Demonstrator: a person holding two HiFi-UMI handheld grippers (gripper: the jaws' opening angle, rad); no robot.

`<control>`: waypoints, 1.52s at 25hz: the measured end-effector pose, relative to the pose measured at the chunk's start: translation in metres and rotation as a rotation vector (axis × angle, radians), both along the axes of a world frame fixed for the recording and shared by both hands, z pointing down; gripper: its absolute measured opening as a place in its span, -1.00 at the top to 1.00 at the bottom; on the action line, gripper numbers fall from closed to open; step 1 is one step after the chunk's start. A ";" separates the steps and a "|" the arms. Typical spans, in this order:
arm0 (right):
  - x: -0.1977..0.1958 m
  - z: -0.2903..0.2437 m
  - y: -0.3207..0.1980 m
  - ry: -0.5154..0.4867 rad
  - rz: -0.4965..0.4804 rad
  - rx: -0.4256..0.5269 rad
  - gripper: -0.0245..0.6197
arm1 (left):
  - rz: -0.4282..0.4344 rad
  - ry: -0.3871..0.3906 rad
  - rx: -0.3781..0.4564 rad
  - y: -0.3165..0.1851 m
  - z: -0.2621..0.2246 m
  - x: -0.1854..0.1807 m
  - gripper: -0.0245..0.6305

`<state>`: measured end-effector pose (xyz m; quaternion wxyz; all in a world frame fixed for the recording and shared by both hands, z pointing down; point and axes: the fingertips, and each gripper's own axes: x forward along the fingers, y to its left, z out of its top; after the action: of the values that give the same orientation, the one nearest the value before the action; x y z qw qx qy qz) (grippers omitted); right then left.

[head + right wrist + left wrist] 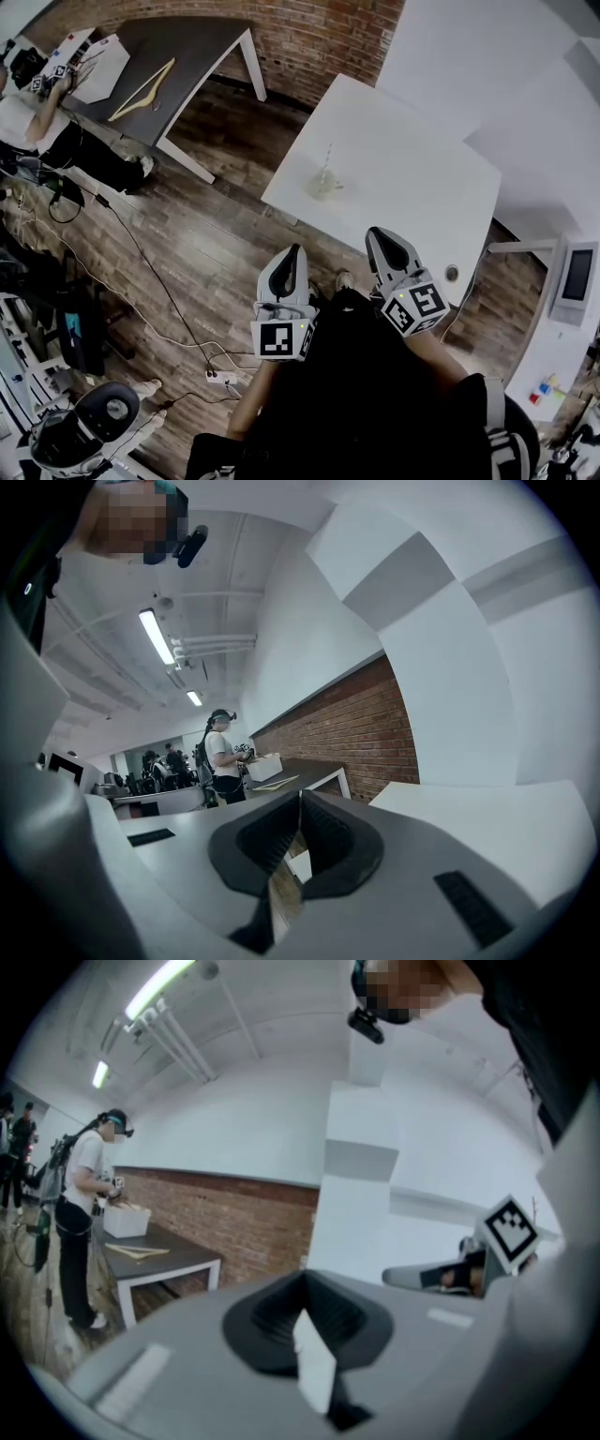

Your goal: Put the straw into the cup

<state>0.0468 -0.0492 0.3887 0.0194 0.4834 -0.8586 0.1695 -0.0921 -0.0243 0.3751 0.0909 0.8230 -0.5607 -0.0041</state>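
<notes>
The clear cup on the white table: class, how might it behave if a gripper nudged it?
The cup looks clear: probably light, apt to slide. The tall straw rising from it could help tip it.

I see the cup (323,185) on the white counter (422,197) with the straw (329,157) standing up out of it. My left gripper (292,253) hangs over the wooden floor (211,248). My right gripper (379,236) is at the counter's near edge. Both are well apart from the cup.

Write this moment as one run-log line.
left gripper: shut, empty | right gripper: shut, empty | thin pale straw: upright in clear cup | cup: on white rectangular table, away from grippers
</notes>
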 end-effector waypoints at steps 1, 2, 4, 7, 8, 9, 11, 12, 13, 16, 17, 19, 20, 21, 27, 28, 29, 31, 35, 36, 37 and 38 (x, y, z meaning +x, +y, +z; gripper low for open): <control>0.001 -0.003 -0.001 -0.005 -0.004 0.008 0.89 | -0.002 0.001 0.004 0.000 -0.003 0.003 0.91; 0.003 -0.007 -0.002 -0.009 -0.008 0.017 0.89 | -0.004 0.002 0.009 0.000 -0.006 0.006 0.91; 0.008 -0.011 -0.003 -0.012 -0.014 0.030 0.89 | -0.005 0.000 0.019 0.000 -0.010 0.014 0.91; 0.013 -0.012 -0.002 -0.024 -0.015 0.031 0.89 | 0.000 -0.011 0.016 -0.001 -0.009 0.023 0.91; 0.014 -0.012 -0.002 -0.028 -0.016 0.030 0.89 | 0.002 -0.016 0.015 -0.002 -0.009 0.026 0.91; 0.015 -0.012 -0.003 -0.031 -0.019 0.029 0.89 | 0.003 -0.019 0.015 -0.003 -0.010 0.028 0.91; 0.017 -0.011 -0.002 -0.035 -0.028 0.027 0.89 | 0.005 -0.024 0.018 -0.003 -0.011 0.033 0.91; 0.018 -0.010 -0.002 -0.036 -0.031 0.027 0.89 | 0.005 -0.026 0.020 -0.003 -0.012 0.036 0.91; 0.020 -0.009 -0.002 -0.036 -0.033 0.028 0.89 | 0.006 -0.028 0.021 -0.004 -0.011 0.039 0.91; 0.024 -0.009 -0.001 -0.032 -0.036 0.034 0.89 | 0.006 -0.032 0.024 -0.004 -0.012 0.045 0.91; 0.026 -0.009 -0.001 -0.028 -0.035 0.037 0.89 | 0.006 -0.033 0.026 -0.004 -0.012 0.047 0.91; 0.029 -0.009 -0.001 -0.024 -0.032 0.041 0.90 | 0.004 -0.034 0.027 -0.004 -0.013 0.049 0.91; 0.030 -0.009 -0.001 -0.024 -0.032 0.042 0.90 | 0.004 -0.034 0.027 -0.004 -0.012 0.050 0.91; 0.031 -0.009 -0.001 -0.023 -0.032 0.043 0.90 | 0.003 -0.035 0.027 -0.004 -0.012 0.051 0.91; 0.031 -0.011 0.001 -0.023 -0.042 0.048 0.90 | 0.002 -0.044 0.028 -0.004 -0.013 0.053 0.91; 0.031 -0.010 0.002 -0.022 -0.043 0.046 0.90 | 0.003 -0.047 0.025 -0.003 -0.012 0.054 0.91; 0.031 -0.010 0.002 -0.022 -0.044 0.045 0.90 | 0.005 -0.048 0.023 -0.002 -0.011 0.055 0.91; 0.031 -0.010 0.003 -0.021 -0.047 0.045 0.90 | 0.008 -0.049 0.022 -0.001 -0.011 0.056 0.91; 0.030 -0.010 0.000 -0.014 -0.052 0.047 0.90 | 0.006 -0.051 0.028 -0.002 -0.011 0.057 0.91; 0.030 -0.010 0.000 -0.015 -0.053 0.048 0.90 | 0.006 -0.051 0.027 -0.004 -0.011 0.057 0.91; 0.031 -0.010 -0.001 -0.016 -0.054 0.048 0.90 | 0.005 -0.052 0.026 -0.005 -0.011 0.057 0.91; 0.031 -0.010 -0.002 -0.018 -0.055 0.047 0.90 | 0.006 -0.053 0.026 -0.006 -0.011 0.057 0.91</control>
<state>0.0776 -0.0516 0.3791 0.0050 0.4585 -0.8755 0.1528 -0.0347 -0.0303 0.3644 0.0655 0.8255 -0.5605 0.0108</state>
